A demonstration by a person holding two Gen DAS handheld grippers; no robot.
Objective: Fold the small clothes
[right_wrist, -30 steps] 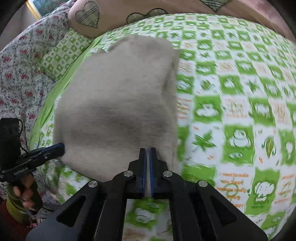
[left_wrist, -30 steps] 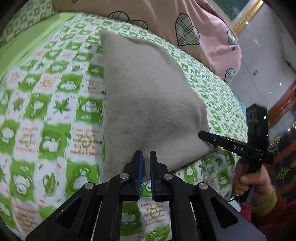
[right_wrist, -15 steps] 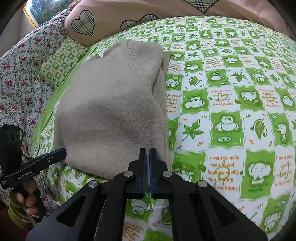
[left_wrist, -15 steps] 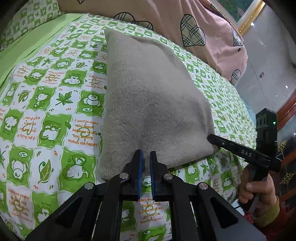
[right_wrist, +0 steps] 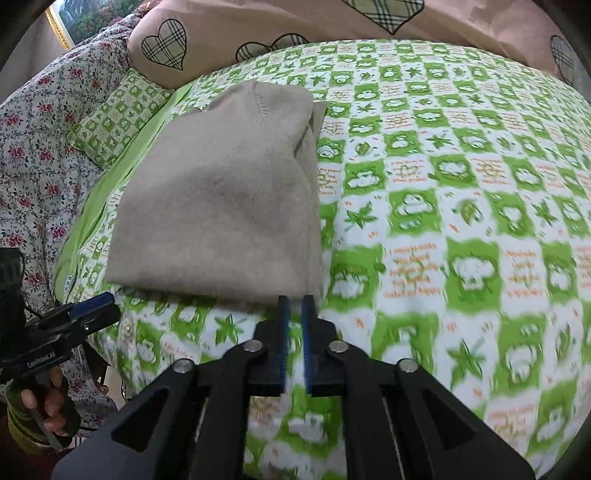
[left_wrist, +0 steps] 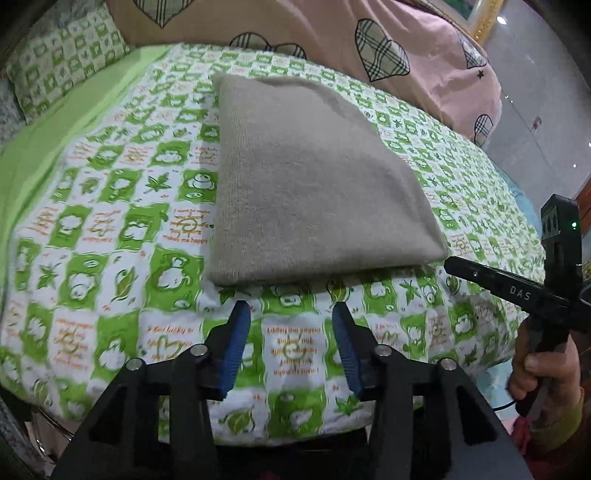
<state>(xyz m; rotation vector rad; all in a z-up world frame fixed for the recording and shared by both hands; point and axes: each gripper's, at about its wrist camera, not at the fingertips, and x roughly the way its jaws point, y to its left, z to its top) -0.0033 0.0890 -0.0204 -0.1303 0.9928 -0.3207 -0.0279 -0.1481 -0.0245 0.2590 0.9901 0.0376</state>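
Note:
A grey-beige knitted garment (left_wrist: 306,192) (right_wrist: 221,206) lies folded flat on the green-and-white patterned bed sheet (left_wrist: 110,221) (right_wrist: 443,184). My left gripper (left_wrist: 289,310) hovers just short of the garment's near edge. Its jaws are opening, with only the sheet showing between them. My right gripper (right_wrist: 295,301) is at the garment's near right corner. Its jaws are opening by a narrow gap and no cloth is pinched in it. Each gripper also shows in the other's view, the right gripper (left_wrist: 448,262) at the right and the left gripper (right_wrist: 110,312) at the left, each held by a hand.
A pink duvet with plaid hearts (left_wrist: 369,44) (right_wrist: 258,22) is bunched along the far side. A green patterned pillow (left_wrist: 62,66) (right_wrist: 118,114) and a floral cloth (right_wrist: 33,147) lie at the left. The bed's front edge runs just below the grippers.
Both grippers were shut on the garment's near edge; now their jaws have parted, they have drawn back toward the bed's front edge, and the garment lies released.

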